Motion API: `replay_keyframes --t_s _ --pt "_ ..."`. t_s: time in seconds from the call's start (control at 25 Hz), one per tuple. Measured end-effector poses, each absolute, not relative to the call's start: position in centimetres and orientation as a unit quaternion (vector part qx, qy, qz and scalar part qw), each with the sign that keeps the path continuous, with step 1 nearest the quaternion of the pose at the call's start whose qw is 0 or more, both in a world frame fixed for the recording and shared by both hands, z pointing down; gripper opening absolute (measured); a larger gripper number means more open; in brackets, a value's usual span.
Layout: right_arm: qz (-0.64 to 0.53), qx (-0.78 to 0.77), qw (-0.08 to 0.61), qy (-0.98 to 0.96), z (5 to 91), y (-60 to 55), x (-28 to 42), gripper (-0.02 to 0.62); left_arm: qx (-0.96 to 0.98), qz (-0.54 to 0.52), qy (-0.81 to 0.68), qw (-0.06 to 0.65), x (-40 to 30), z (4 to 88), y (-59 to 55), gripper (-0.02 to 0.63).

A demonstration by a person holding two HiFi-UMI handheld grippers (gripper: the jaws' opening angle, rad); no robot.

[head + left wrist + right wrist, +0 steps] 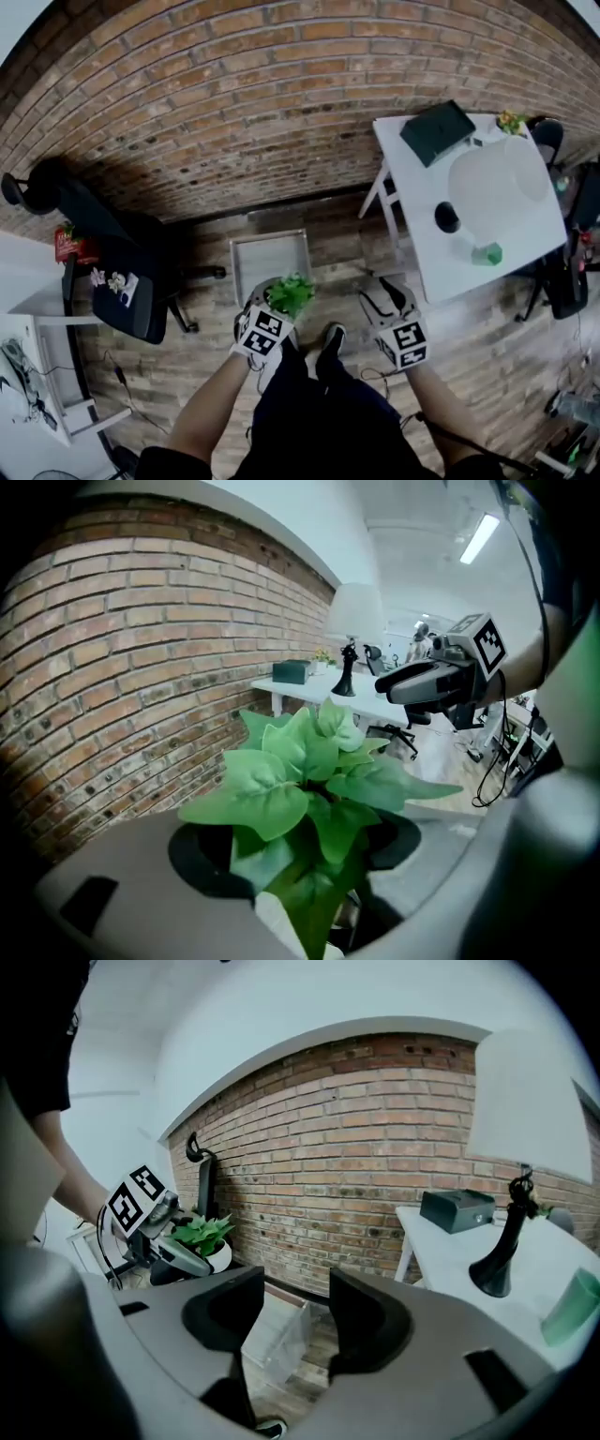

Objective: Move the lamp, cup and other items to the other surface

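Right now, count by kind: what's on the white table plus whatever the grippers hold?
lamp: 1
green cup: 1
dark box: 1
plants: 2, a small plant on the table and a potted plant held in the left gripper
Total: 5
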State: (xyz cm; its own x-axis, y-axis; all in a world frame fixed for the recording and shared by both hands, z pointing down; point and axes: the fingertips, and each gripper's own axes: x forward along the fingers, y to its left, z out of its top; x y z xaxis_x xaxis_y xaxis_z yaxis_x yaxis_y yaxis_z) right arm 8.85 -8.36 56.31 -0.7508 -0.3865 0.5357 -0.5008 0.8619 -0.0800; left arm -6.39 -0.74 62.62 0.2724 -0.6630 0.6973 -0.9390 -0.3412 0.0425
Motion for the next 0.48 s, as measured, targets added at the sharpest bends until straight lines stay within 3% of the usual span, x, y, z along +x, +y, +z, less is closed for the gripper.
replay_keyframes --t_s 0.48 --pt "0.069 0.335 0.226 -0.912 49.5 -9.3 16.3 0.222 0.815 0.286 -0.455 0.216 0.9 57.6 -2.5 0.285"
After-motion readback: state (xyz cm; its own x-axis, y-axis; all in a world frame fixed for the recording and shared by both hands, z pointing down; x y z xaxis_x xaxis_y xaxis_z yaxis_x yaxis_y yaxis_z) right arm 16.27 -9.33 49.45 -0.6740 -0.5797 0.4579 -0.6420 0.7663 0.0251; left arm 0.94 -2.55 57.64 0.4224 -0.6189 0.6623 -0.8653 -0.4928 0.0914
